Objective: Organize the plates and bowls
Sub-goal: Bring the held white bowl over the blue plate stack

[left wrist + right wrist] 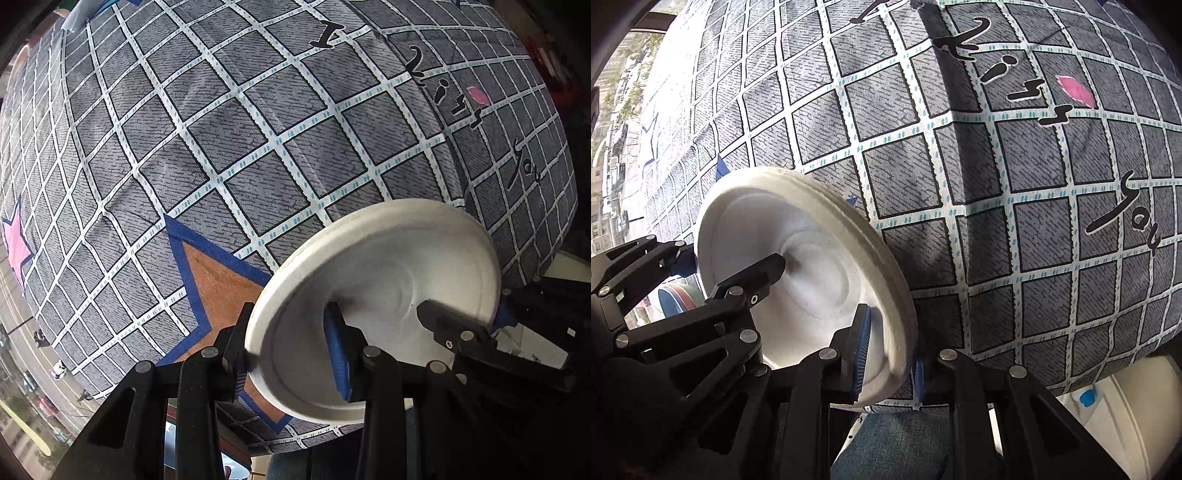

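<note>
Showing a white plate (pixel 373 295) held tilted above a grey checked cloth (pixel 221 147), its concave face turned toward both cameras and its rim edge-on to the fabric. Left gripper (pixel 291 354): jaws nearly closed, clamping the plate's near rim, one blue pad (pixel 338 354) inside the face, the other finger behind. Right gripper (pixel 888 354): jaws likewise narrow, pinching the opposite rim. Plate thus spans between the two grippers, over an orange star print (pixel 218 280).
</note>
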Demonstrator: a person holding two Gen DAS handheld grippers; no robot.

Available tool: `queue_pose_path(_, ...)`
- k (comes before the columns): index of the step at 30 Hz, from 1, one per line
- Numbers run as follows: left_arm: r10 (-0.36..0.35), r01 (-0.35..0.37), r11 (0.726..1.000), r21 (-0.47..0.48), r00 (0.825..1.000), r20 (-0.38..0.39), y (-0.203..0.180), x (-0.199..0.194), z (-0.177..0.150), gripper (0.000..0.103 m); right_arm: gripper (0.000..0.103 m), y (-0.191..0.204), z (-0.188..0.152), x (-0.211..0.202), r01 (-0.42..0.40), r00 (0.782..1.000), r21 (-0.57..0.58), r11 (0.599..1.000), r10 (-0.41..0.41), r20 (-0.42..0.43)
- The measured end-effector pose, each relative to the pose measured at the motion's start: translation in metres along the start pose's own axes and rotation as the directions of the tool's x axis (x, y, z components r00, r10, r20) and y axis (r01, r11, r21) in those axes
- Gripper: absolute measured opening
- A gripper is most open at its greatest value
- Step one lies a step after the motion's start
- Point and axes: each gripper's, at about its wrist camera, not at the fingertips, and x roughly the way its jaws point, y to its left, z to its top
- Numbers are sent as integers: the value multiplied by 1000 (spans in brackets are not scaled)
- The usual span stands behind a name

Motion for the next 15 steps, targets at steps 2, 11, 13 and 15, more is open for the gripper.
queue_pose_path(2, -5, 5, 1000, -3, 1000, 12, 2, -6, -2, 40, 21, 1, -3, -7, 9, 1000, -5, 1000, -9, 8)
queue_pose_path(11, -17, 19, 1000, -23, 997, 80, 17, -38, -14, 41, 21, 14, -10, -38, 34, 997, -24, 999, -32, 70)
queue_pose_path(13, -13, 15, 1000, -20, 995, 97, 21, -45, -18, 40, 21, 18, -11, -44, 41, 996, -36, 998, -38, 84)
queue_pose_path(15, -10, 13, 1000, -22, 994, 110, 26, -51, -21, 41, 21, 20, -12, -49, 47, 995, -47, 998, -42, 95)
